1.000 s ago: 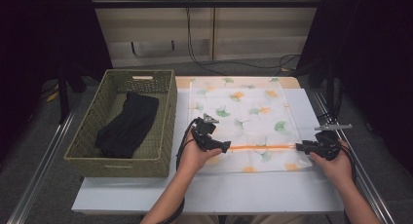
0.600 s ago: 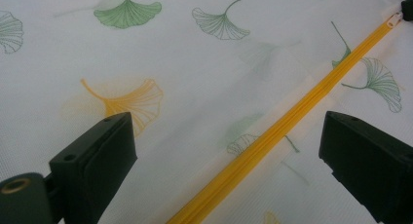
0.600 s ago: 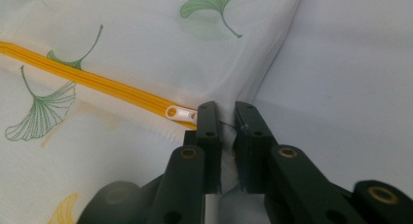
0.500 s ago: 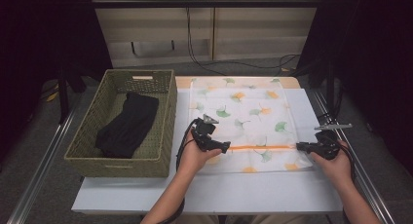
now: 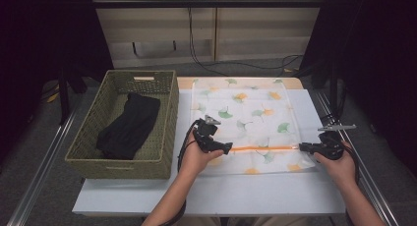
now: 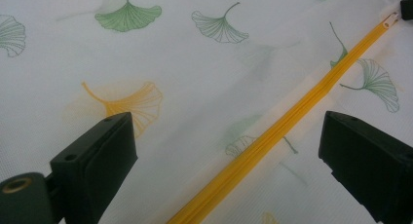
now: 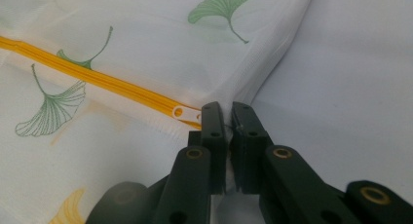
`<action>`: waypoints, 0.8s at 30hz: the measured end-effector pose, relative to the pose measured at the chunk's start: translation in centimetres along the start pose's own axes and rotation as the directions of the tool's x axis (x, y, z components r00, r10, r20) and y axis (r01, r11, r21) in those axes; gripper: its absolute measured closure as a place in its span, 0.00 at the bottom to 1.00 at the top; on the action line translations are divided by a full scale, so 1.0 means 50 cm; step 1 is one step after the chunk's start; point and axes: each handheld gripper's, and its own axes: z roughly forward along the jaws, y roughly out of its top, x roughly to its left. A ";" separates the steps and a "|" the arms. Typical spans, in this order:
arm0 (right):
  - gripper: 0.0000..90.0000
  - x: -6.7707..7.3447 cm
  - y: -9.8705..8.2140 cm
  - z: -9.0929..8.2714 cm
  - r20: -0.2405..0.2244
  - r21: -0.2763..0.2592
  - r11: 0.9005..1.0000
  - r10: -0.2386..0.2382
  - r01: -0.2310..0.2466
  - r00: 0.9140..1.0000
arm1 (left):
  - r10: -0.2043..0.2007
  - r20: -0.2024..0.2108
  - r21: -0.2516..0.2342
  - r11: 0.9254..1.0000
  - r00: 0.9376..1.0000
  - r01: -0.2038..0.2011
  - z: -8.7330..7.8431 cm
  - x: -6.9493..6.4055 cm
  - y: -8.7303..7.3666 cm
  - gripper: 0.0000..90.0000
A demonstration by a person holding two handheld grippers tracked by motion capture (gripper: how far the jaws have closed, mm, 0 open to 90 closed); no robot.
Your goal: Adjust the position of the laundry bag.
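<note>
Two grippers worked the mesh bag (image 5: pixel 246 123) lying flat on the table (image 5: pixel 211 191). The right gripper (image 7: pixel 226 118) had just closed its jaws on the bag's edge beside the zipper pull (image 7: pixel 179 112), missing the pull. The left gripper (image 6: pixel 229 151) stood wide open astride the yellow zipper (image 6: pixel 272 136), holding nothing. A tug risked dragging the unpinned bag instead of unzipping.
</note>
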 end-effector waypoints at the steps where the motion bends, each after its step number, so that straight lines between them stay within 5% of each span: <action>1: 0.95 0.000 0.001 0.000 -0.006 0.000 1.000 -0.002 0.002 1.000 | -0.001 0.001 -0.001 1.000 1.000 0.001 0.000 -0.001 0.000 0.07; 24: 0.95 0.000 0.011 -0.018 -0.099 -0.081 0.996 0.029 -0.037 0.995 | 0.021 0.028 0.007 1.000 0.999 -0.021 0.001 -0.014 0.008 0.07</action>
